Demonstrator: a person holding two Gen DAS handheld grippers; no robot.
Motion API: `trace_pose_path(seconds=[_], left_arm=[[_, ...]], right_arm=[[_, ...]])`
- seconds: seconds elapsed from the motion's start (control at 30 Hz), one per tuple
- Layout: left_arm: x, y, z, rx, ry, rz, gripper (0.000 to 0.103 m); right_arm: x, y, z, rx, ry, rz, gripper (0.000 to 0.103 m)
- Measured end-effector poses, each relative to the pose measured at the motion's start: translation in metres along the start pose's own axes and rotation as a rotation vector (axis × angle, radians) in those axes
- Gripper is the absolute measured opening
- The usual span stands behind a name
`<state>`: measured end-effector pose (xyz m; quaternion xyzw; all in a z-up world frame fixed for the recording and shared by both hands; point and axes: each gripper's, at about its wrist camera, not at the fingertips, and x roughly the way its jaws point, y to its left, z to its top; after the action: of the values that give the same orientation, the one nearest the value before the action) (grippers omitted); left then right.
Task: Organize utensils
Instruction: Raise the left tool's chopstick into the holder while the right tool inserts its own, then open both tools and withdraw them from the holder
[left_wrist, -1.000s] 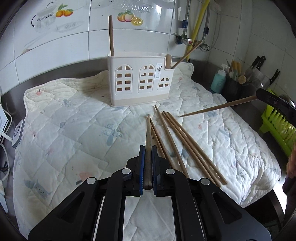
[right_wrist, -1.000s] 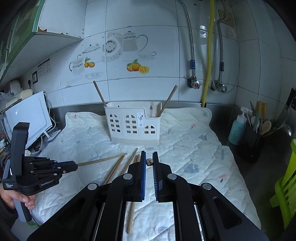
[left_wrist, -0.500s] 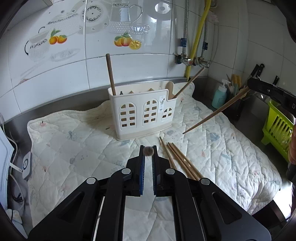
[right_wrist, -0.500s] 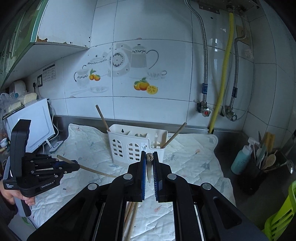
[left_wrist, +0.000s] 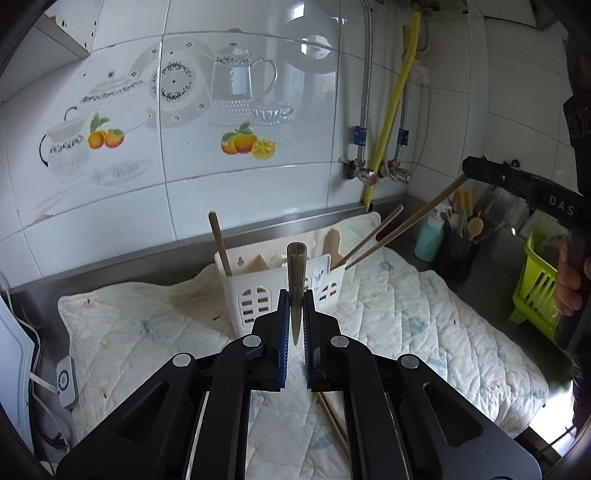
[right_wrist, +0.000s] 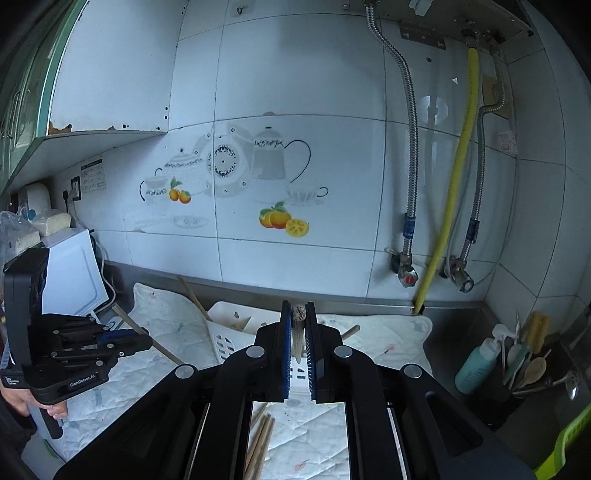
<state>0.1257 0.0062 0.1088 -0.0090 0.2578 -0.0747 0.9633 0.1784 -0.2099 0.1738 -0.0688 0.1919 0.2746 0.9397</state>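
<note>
My left gripper (left_wrist: 294, 300) is shut on a dark wooden chopstick (left_wrist: 296, 264), whose thick end sticks up in front of the white utensil holder (left_wrist: 255, 295). Two chopsticks stand in the holder, one at the left (left_wrist: 220, 243) and one at the right (left_wrist: 375, 230). My right gripper (right_wrist: 298, 322) is shut on a pale chopstick (right_wrist: 297, 332). In the left wrist view that chopstick (left_wrist: 406, 225) slants down, its tip just over the holder's right end. A few loose chopsticks (right_wrist: 260, 441) lie on the quilted cloth (left_wrist: 443, 332).
At the right stand a teal bottle (left_wrist: 428, 238), a dark pot of utensils (left_wrist: 461, 247) and a green rack (left_wrist: 535, 291). Pipes and a yellow hose (left_wrist: 391, 110) run down the tiled wall. A white appliance (right_wrist: 70, 273) stands at the left edge.
Both grippers have risen from the cloth, each with its chopstick. The right gripper's chopstick tip has swung in over the holder's right end.
</note>
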Motion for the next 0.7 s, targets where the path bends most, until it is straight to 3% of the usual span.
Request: trace_pose_path(seconds=[0.23, 0.37, 0.7], left_arm=[[-0.018, -0.001, 0.052, 0.014, -0.127, 0.033, 0.005], [-0.012, 0.003, 0.073, 0.024, -0.159, 0.077, 0.005], [0.047, 0.032, 0.073, -0.027, -0.048, 0.099, 0.005]], right_arm=[[0.020, -0.004, 0.024, -0.016, 0.004, -0.008, 0.007], [0.037, -0.006, 0.027, -0.017, 0.022, -0.007, 0.007], [0.081, -0.013, 0.014, 0.007, 0.104, -0.001, 0.007]])
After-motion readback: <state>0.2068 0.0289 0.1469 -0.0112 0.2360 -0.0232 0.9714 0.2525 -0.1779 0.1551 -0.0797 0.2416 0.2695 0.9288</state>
